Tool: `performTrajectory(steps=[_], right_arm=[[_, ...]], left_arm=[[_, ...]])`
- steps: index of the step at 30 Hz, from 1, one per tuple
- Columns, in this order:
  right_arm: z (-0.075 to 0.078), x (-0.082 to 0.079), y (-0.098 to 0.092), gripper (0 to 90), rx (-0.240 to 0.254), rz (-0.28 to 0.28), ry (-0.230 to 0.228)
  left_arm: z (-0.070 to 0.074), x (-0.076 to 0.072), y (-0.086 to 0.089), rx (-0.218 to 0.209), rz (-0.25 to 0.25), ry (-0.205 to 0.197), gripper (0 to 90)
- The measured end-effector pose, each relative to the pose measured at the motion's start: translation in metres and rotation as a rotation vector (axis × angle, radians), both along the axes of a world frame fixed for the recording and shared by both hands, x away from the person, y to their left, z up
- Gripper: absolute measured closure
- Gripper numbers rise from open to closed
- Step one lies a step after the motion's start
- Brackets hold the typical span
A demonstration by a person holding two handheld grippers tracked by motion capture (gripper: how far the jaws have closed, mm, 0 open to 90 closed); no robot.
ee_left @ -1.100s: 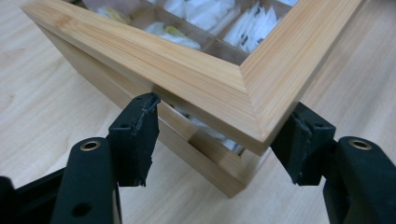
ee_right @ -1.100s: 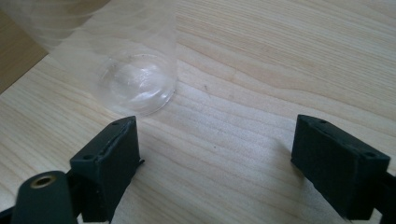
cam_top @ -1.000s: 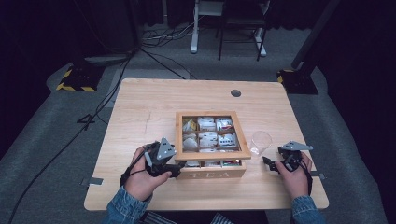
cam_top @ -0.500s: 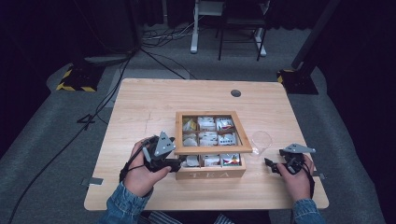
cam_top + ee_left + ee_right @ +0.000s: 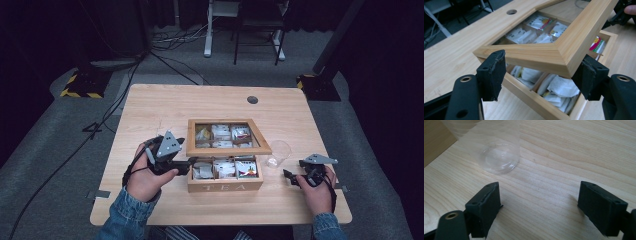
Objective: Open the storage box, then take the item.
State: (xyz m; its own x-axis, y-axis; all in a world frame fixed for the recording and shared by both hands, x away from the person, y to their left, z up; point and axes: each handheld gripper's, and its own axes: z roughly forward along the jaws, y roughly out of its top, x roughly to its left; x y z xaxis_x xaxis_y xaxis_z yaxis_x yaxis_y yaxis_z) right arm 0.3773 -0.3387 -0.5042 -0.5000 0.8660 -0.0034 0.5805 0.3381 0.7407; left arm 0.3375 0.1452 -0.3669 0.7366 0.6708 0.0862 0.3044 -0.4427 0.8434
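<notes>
Left hand-held gripper [image 5: 540,75] stands with its jaws spread wide, one on either side of the raised lid corner of the wooden tea box [image 5: 225,186], not clamped on it. The glass-paned lid [image 5: 564,47] is tilted up off the box, its front edge lifted, and the compartments beneath hold white and coloured tea bags [image 5: 560,87]. "TEA" is lettered on the box's front wall, which sits near the front middle of the counter [image 5: 170,105]. Just right of the box stands a clear plastic cup [image 5: 278,152], upright and empty. The right hand-held gripper [image 5: 539,203] rests low on the counter near the cup, jaws wide apart with nothing between them. Both hands [image 5: 145,177] come in from the near edge in denim sleeves.
</notes>
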Motion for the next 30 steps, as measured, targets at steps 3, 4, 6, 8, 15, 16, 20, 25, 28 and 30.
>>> performTrajectory(steps=[3,4,6,8,15,16,20,25,28,30], right_arm=[[0.0,0.0,0.0,18.2,-0.001,-0.004,-0.001],[0.0,0.0,0.0,18.1,0.0,-0.004,-0.001],[0.0,0.0,0.0,18.3,0.002,-0.002,-0.001],[0.0,0.0,0.0,18.4,0.001,-0.002,0.0],[0.0,-0.001,0.001,18.7,0.002,-0.012,0.0],[0.0,-0.002,0.0,19.0,-0.001,-0.013,-0.003],[0.001,-0.006,0.0,25.2,0.005,-0.037,-0.006],[0.004,-0.015,-0.001,40.3,0.005,-0.054,0.001],[0.007,-0.018,-0.002,46.0,0.014,-0.032,0.02],[0.009,-0.021,-0.002,47.8,0.041,-0.029,0.028]], left_arm=[[0.002,0.002,0.002,-0.01,0.01,-0.016,31.6],[0.003,0.002,0.003,-0.014,0.012,-0.02,31.7],[0.005,0.003,0.004,-0.029,0.02,-0.027,31.7],[0.006,0.004,0.004,-0.041,0.025,-0.041,31.7],[0.006,0.01,0.004,-0.05,0.046,-0.046,31.8],[0.006,0.01,0.004,-0.056,0.05,-0.045,31.7],[0.007,0.011,0.004,-0.068,0.064,-0.061,31.8],[0.008,0.012,0.004,-0.078,0.076,-0.077,31.8],[0.008,0.014,0.004,-0.075,0.089,-0.088,31.9],[0.008,0.016,0.004,-0.079,0.088,-0.084,31.9]])
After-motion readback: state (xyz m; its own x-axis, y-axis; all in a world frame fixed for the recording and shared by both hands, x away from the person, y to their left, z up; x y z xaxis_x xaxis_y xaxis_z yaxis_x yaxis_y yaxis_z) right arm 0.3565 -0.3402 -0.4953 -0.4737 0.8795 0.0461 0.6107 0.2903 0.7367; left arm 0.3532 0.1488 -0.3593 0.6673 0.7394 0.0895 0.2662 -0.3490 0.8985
